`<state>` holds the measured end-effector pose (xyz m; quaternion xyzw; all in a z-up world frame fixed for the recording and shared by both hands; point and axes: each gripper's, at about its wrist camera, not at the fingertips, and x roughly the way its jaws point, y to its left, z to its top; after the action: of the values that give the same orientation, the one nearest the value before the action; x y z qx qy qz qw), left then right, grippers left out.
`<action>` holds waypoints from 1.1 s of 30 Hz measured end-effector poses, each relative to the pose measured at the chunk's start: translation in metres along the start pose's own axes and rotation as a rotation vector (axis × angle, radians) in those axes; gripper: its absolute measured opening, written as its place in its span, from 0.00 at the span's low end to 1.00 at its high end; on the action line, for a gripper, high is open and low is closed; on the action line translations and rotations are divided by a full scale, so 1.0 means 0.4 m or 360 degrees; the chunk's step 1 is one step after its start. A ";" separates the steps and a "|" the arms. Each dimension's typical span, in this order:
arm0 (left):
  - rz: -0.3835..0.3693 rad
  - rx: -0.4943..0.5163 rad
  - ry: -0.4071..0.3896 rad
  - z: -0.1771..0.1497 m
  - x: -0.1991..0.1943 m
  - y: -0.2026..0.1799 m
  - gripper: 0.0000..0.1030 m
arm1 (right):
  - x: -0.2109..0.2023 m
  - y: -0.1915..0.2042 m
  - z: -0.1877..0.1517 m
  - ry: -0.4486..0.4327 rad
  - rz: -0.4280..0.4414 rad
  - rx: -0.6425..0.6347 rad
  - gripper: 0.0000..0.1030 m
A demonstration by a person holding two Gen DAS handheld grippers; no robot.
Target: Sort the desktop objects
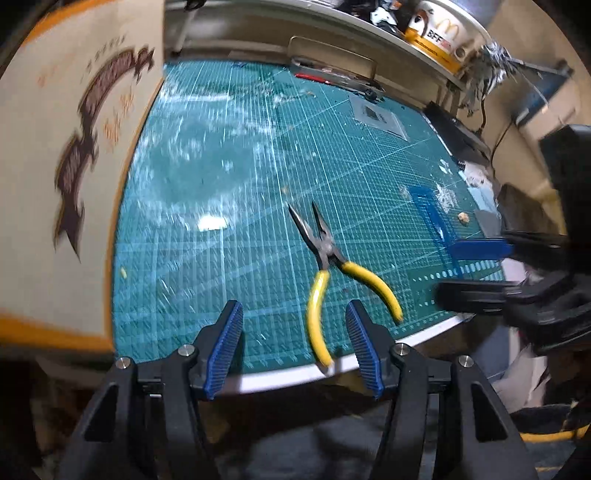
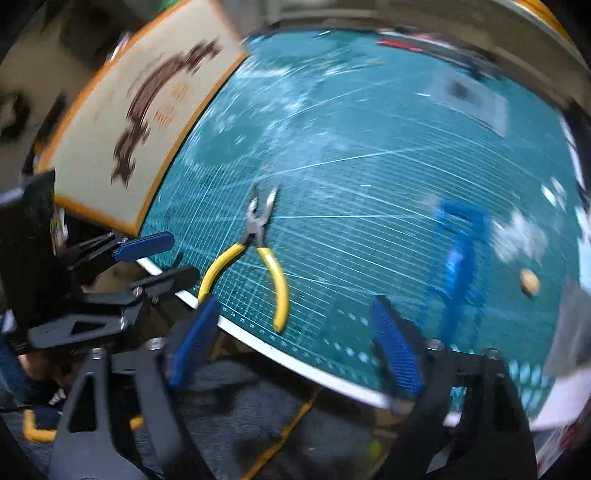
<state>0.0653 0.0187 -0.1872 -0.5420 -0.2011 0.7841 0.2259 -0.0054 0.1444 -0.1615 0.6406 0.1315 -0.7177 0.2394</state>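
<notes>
Yellow-handled needle-nose pliers [image 1: 325, 266] [image 2: 258, 251] lie on the teal cutting mat [image 1: 221, 177] [image 2: 369, 147] near its front edge, jaws pointing away from me. My left gripper [image 1: 293, 347] is open just in front of the handles; one handle lies between its blue pads, untouched. My right gripper [image 2: 295, 343] is open, hovering at the mat's front edge just right of the pliers. A flat blue plastic piece [image 1: 428, 214] [image 2: 454, 258] lies on the mat to the right. Each gripper shows in the other's view: the right gripper [image 1: 476, 269] and the left gripper [image 2: 162, 258].
A cream box with orange trim and brown lettering [image 1: 66, 166] [image 2: 147, 122] stands along the mat's left side. A shelf at the back holds a paper cup [image 1: 443, 33]. A grey card [image 1: 380, 114] and a small tan lump [image 1: 463, 218] [image 2: 530, 282] lie on the mat.
</notes>
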 end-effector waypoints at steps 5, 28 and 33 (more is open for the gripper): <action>-0.0035 -0.0079 -0.0006 -0.028 0.019 -0.012 0.26 | 0.060 0.016 0.005 0.0077 0.0031 -0.0134 0.21; -0.0043 -0.0100 0.0064 -0.075 0.008 -0.025 0.08 | 0.026 -0.006 -0.086 0.0064 0.0124 -0.0038 0.08; -0.0051 -0.0024 0.0134 -0.085 0.006 -0.032 0.08 | 0.029 0.010 -0.110 0.0082 0.0131 0.0019 0.09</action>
<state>0.0983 0.0328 -0.1931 -0.5727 -0.2060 0.7554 0.2427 0.0336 0.1606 -0.1787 0.6652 0.1068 -0.6912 0.2614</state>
